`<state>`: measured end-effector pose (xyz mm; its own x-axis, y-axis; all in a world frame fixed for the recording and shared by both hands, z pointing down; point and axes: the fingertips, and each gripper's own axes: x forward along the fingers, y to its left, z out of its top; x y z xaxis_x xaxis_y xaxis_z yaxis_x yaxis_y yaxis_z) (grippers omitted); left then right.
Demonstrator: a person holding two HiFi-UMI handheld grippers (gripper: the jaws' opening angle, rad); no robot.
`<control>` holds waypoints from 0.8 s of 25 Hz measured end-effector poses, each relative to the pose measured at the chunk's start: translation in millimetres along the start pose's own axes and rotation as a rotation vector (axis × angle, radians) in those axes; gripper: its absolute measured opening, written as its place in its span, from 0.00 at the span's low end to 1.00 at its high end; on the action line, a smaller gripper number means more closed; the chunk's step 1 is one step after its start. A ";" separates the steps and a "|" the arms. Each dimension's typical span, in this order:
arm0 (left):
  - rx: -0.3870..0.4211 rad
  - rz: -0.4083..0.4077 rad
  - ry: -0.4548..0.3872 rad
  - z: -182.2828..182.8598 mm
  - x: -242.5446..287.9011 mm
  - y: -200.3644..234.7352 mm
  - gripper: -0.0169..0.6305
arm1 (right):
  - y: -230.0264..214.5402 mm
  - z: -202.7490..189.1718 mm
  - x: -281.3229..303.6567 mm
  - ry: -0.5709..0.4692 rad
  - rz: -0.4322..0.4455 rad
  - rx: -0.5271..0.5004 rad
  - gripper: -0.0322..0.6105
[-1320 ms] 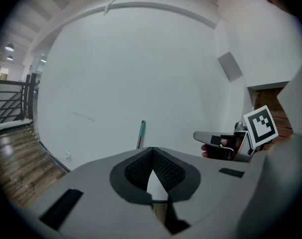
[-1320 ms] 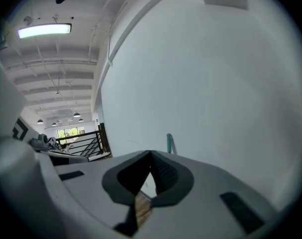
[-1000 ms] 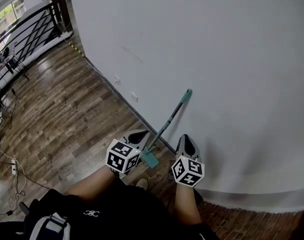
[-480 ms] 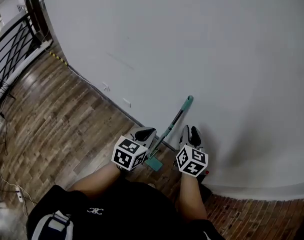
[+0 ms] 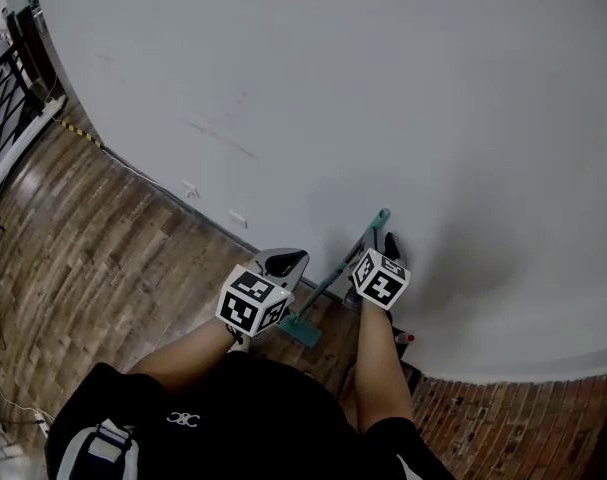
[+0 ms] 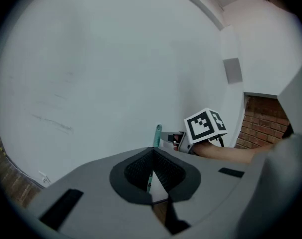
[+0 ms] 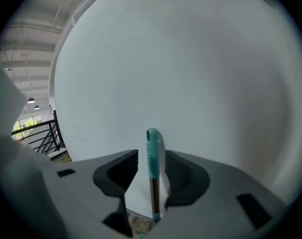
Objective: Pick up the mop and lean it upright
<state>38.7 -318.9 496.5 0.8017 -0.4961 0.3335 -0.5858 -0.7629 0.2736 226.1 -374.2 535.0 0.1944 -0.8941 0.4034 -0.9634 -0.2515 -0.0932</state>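
Observation:
The mop leans against the white wall, its teal head (image 5: 303,330) on the wooden floor and its thin handle (image 5: 341,260) rising to a teal grip at the tip (image 5: 381,216). My left gripper (image 5: 286,261) is low on the handle; in the left gripper view its jaws (image 6: 151,176) stand pinched together on a sliver of the pole, with the teal tip (image 6: 157,133) showing above. My right gripper (image 5: 385,244) is up near the tip. Its jaws (image 7: 151,176) are opening, and the handle (image 7: 152,158) stands between them with a gap on each side.
The white wall (image 5: 383,88) fills most of the view. Wooden floor (image 5: 93,278) runs to the left, and reddish brick paving (image 5: 503,418) lies at the lower right. A black railing (image 5: 3,108) stands at the far left. Small wall sockets (image 5: 237,218) sit near the skirting.
My right gripper has slid up the handle toward the teal tip and its jaws have parted. The mop now stands steeper against the wall. The left gripper stays low on the pole.

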 end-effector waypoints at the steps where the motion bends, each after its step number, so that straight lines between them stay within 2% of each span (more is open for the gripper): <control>1: -0.006 -0.005 0.000 0.1 -0.5 1.0 0.02 | -0.2 -1.3 5.7 0.010 -0.011 -0.006 0.31; 10: -0.038 0.037 -0.011 -3.0 -13.4 18.5 0.02 | 3.6 -6.5 32.6 0.073 -0.054 -0.052 0.33; 11: -0.040 0.043 -0.012 -3.3 -14.4 19.6 0.02 | 2.9 -7.1 33.2 0.072 -0.062 -0.057 0.32; 13: -0.045 0.054 -0.015 -4.1 -17.3 20.2 0.02 | -0.3 -7.6 31.3 0.065 -0.086 -0.072 0.21; 14: -0.049 0.060 -0.017 -4.6 -18.9 20.3 0.02 | -1.4 -7.9 29.1 0.058 -0.093 -0.081 0.21; 20: -0.073 0.084 -0.016 -12.4 -21.2 22.5 0.02 | 8.7 -11.5 11.6 0.018 -0.026 -0.109 0.21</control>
<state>7.1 -320.4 506.8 0.7509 -0.5641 0.3434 -0.6576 -0.6864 0.3105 217.9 -382.5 549.3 0.2174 -0.8806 0.4210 -0.9726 -0.2320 0.0171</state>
